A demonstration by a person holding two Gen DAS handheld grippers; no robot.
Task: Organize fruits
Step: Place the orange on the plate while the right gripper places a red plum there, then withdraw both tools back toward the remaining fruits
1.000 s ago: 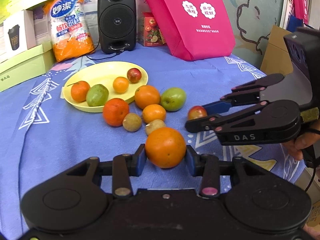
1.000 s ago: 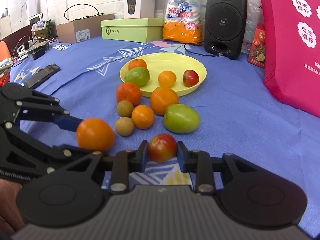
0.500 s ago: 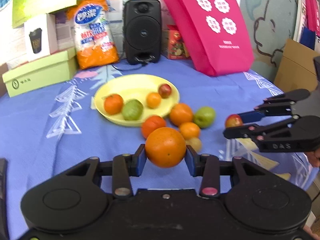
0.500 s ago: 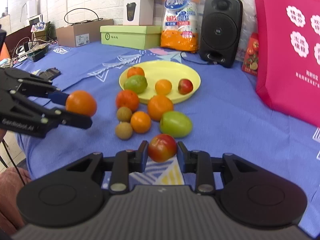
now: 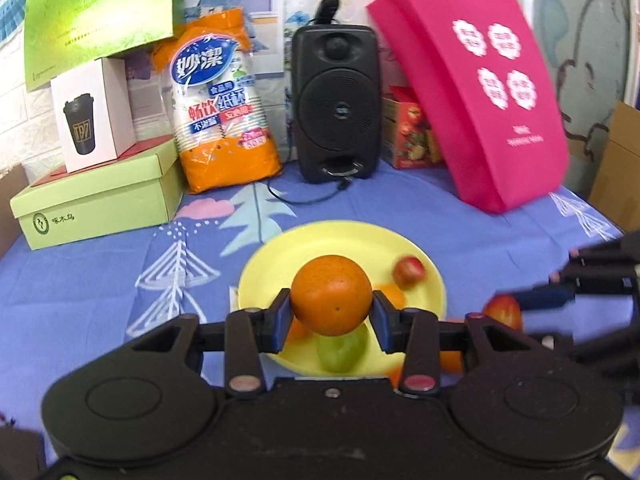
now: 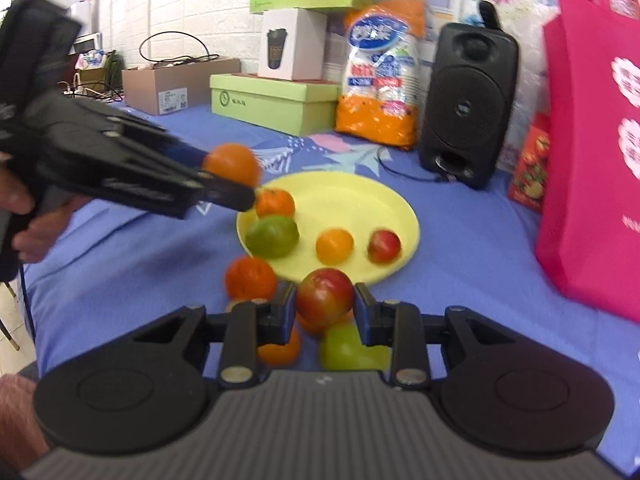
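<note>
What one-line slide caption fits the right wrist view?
Right gripper holds a red apple short of the yellow plate; left gripper carries an orange.

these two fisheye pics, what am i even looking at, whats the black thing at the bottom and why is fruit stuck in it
No robot here: a person holds a hand-operated two-finger gripper in each hand, and each gripper carries a camera looking forward along its fingers. The black shape at the bottom of each picture is that gripper's own body.

In the left wrist view, the left gripper is shut on a large orange. In the right wrist view, the right gripper is shut on a red-green apple. Each gripper also shows at the edge of the other's picture.

Both are held over a blue tablecloth with a yellow plate on it. The plate holds a green fruit, a tangerine, a small orange fruit and a small red apple. More fruit lies on the cloth beside the plate.
</note>
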